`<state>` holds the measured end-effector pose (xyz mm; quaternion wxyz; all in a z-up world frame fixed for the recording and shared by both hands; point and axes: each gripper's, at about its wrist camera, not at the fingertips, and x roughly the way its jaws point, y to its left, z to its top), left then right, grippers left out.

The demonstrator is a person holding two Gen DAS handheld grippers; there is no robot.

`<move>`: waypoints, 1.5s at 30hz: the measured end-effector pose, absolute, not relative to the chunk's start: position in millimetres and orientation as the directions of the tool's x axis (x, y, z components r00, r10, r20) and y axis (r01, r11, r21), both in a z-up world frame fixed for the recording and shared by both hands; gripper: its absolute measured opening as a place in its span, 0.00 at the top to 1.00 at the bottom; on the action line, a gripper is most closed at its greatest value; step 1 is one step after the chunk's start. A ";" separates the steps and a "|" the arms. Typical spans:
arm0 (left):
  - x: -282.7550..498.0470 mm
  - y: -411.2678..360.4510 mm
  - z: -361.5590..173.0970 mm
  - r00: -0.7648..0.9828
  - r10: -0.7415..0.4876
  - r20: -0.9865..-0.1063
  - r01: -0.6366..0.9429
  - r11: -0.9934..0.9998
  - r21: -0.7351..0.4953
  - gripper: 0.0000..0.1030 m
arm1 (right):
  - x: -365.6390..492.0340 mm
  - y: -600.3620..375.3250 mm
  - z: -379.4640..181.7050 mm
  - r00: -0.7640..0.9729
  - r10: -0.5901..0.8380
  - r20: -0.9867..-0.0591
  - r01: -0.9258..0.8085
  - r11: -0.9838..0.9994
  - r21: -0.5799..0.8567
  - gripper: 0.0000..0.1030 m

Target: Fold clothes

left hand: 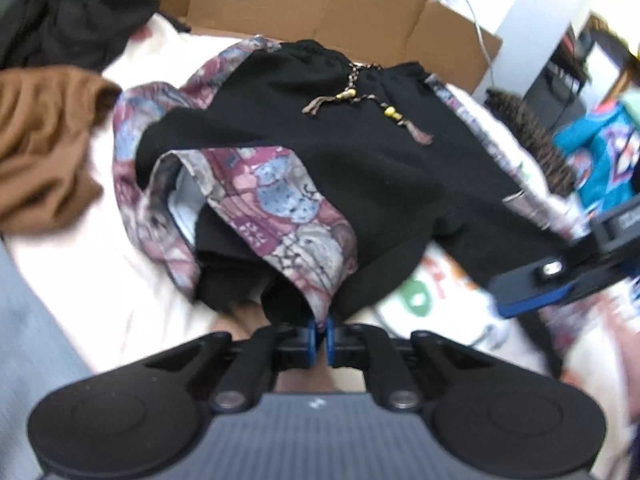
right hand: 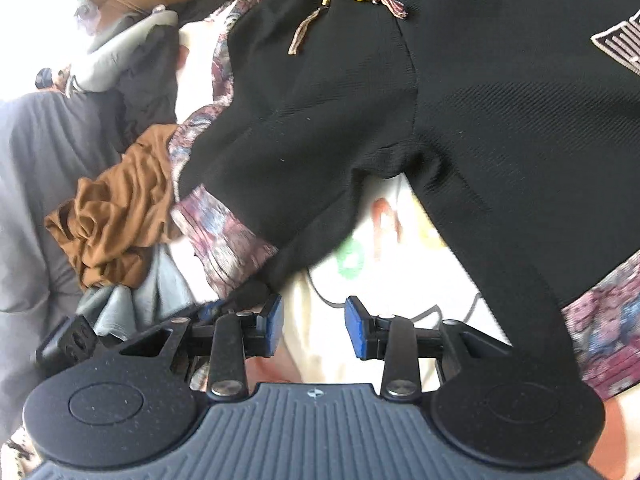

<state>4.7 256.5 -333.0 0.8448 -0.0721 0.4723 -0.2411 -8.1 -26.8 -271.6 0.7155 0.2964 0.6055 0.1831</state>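
Black shorts with maroon-and-blue patterned side panels and a beaded drawstring lie on a pale printed sheet. My left gripper is shut on the patterned hem of the near leg, which is pulled up and folded back toward me. In the right wrist view the shorts fill the upper half. My right gripper stands open just short of the crotch gap, over the bare sheet, with nothing between its blue pads. The right gripper's body also shows at the right of the left view.
A crumpled brown garment lies to the left of the shorts, also seen as the brown garment. Dark clothes are piled at the back left. A cardboard box stands behind. A teal garment lies at the right.
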 end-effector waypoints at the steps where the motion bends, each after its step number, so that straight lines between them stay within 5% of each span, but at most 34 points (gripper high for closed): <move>1: 2.4 258.7 -330.7 0.427 -0.500 -0.753 0.327 0.862 -0.386 0.95 | -9.2 -26.3 -273.9 0.203 0.636 -0.745 0.105 0.742 0.662 0.54; 11: -14.2 281.5 -334.7 0.342 -0.721 -0.603 0.115 0.669 -0.734 0.96 | -31.5 -33.2 -313.7 0.253 0.725 -0.641 0.304 0.569 0.764 0.53; 22: -17.9 263.7 -338.7 0.269 -0.801 -0.534 0.089 0.573 -0.815 0.97 | -45.9 -36.2 -337.0 0.294 0.780 -0.552 0.436 0.405 0.804 0.54; 23: -18.8 261.4 -338.0 0.264 -0.805 -0.531 0.091 0.569 -0.818 0.97 | -46.7 -37.7 -338.4 0.296 0.786 -0.543 0.444 0.390 0.807 0.66; 24: -19.7 258.7 -337.6 0.259 -0.808 -0.529 0.094 0.566 -0.819 0.97 | -47.6 -39.9 -339.6 0.302 0.794 -0.528 0.450 0.369 0.813 0.88; 26: -21.6 253.1 -337.5 0.244 -0.811 -0.532 0.102 0.567 -0.818 0.97 | -47.7 -44.1 -337.3 0.305 0.800 -0.516 0.439 0.363 0.822 0.99; 30: -23.3 245.5 -337.5 0.209 -0.796 -0.569 0.130 0.599 -0.790 0.94 | -46.5 -54.3 -325.5 0.294 0.772 -0.563 0.404 0.434 0.805 1.00; 35: -16.7 257.6 -328.4 0.241 -0.723 -0.647 0.155 0.687 -0.710 0.76 | -48.1 -72.7 -314.9 0.281 0.713 -0.643 0.379 0.533 0.757 1.00; 45: 23.9 307.7 -321.3 0.464 -0.424 -0.778 0.051 0.889 -0.455 0.71 | -36.4 -102.5 -297.4 0.250 0.564 -0.787 0.330 0.715 0.616 1.00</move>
